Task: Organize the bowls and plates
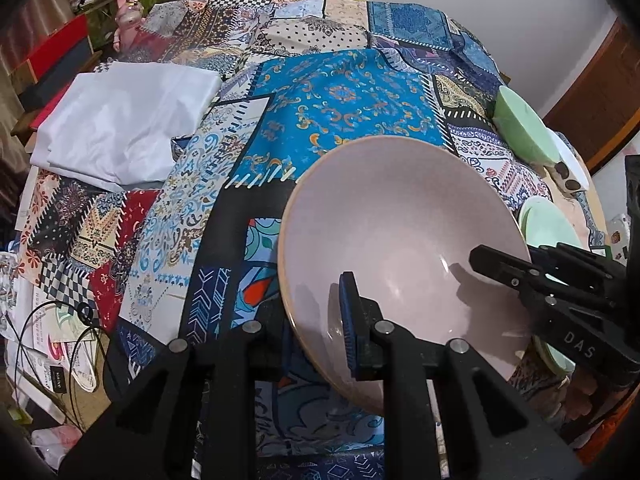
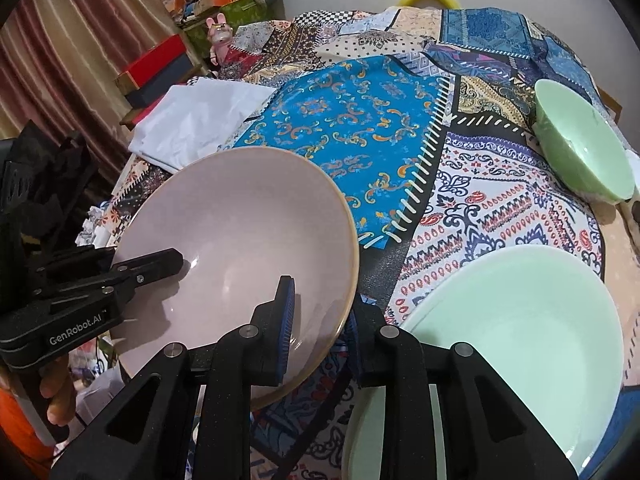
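A patchwork cloth (image 2: 352, 120) covers the table where a wide pink bowl (image 2: 240, 240) hangs between two hand-held grippers, just beside a pale green plate (image 2: 520, 340); a green bowl (image 2: 580, 152) sits further back. The left gripper (image 1: 316, 334) pinches the bowl's left rim, closed tight; the right gripper (image 2: 320, 320) clamps the opposite rim, jaws barely parted by the wall. A clean set-down probably calls for lowering both sides together, level, releasing only once it rests.
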A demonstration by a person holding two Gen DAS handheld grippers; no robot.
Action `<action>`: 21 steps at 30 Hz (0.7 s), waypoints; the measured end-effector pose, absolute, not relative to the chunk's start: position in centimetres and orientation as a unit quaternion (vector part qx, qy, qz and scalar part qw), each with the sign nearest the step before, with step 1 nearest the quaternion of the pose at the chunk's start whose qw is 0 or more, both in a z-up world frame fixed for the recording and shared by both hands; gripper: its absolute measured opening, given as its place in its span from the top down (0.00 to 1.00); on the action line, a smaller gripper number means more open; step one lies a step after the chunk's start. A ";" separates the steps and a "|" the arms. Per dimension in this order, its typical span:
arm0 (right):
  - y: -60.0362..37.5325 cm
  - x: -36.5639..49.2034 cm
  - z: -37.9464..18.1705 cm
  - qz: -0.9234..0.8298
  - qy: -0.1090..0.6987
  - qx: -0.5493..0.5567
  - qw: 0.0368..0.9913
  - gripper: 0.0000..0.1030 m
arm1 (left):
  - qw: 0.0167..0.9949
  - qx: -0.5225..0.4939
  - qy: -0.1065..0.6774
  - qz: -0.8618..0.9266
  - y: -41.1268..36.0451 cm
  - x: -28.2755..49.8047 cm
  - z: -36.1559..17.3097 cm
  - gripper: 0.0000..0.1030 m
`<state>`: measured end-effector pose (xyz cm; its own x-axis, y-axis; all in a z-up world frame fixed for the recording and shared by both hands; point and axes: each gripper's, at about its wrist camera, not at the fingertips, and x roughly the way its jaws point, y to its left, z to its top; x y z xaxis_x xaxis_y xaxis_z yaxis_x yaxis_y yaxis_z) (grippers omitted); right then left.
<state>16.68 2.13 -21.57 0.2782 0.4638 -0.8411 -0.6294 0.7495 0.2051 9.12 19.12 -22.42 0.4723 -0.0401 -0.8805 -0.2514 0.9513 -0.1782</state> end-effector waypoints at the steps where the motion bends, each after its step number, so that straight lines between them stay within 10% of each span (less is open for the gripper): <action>1: 2.0 16.6 -21.5 0.344 0.491 -0.084 0.796 0.78 | 0.848 -0.139 0.507 0.066 19.1 9.0 -22.2 0.81; 14: -2.3 16.4 -16.8 0.336 0.433 -0.057 0.834 0.76 | 0.879 -0.102 0.457 0.089 17.5 7.8 -16.2 0.76; 21: -6.5 17.2 -13.9 0.317 0.400 -0.036 0.859 0.71 | 0.903 -0.076 0.416 0.075 14.2 8.8 -12.2 0.55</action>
